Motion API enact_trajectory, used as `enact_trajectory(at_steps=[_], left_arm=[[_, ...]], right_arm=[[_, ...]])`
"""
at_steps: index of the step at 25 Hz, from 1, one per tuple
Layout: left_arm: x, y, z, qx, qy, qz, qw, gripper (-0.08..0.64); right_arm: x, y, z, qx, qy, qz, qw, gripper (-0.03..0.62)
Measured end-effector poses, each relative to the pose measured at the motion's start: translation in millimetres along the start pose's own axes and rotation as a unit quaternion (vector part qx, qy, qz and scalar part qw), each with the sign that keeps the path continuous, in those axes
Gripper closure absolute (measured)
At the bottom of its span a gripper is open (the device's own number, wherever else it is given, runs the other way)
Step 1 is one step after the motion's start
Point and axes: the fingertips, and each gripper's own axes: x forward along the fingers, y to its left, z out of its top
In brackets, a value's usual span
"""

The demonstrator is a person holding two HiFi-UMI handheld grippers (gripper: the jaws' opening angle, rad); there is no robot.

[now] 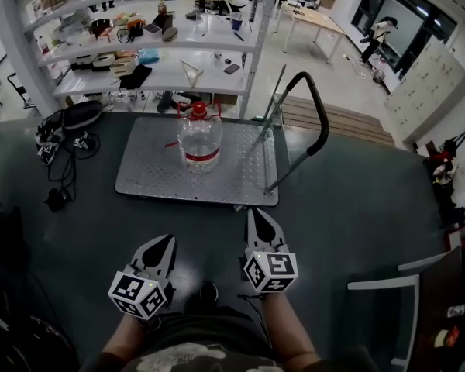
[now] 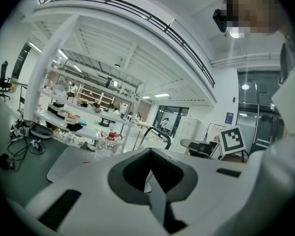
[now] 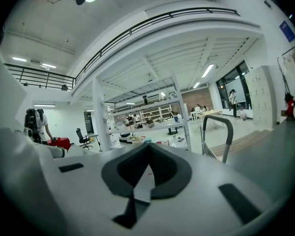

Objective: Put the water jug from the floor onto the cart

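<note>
The clear water jug (image 1: 200, 142) with a red cap and red label stands upright on the cart's grey metal platform (image 1: 151, 173), toward its middle. It shows small in the left gripper view (image 2: 108, 144). The cart's black handle (image 1: 316, 107) rises at the platform's right end. My left gripper (image 1: 167, 240) and right gripper (image 1: 256, 214) hover side by side over the dark floor, short of the cart's near edge and well apart from the jug. Both point toward the cart, shut and empty, their tips meeting in the left gripper view (image 2: 150, 150) and the right gripper view (image 3: 148, 145).
A white shelving unit (image 1: 139, 45) loaded with items stands just behind the cart. Cables and a dark bag (image 1: 62, 134) lie on the floor at left. A white frame (image 1: 387, 285) stands at right. Tables (image 1: 314, 18) and a person (image 1: 380, 33) are far back.
</note>
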Motion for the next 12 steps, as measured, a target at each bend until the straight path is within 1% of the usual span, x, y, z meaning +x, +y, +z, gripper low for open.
enact_trajectory(at_steps=[3, 8, 12], left_arm=[[-22, 7, 1, -0.006, -0.010, 0.005, 0.9999, 0.552], [-76, 16, -10, -0.016, -0.018, 0.015, 0.9996, 0.552], [-122, 22, -20, -0.025, -0.019, 0.024, 0.9992, 0.552]], right_arm=[[-7, 24, -10, -0.005, 0.011, 0.006, 1.000, 0.600], [-28, 70, -28, -0.019, 0.030, 0.016, 0.999, 0.600], [-53, 99, -38, -0.024, 0.036, 0.009, 0.999, 0.601]])
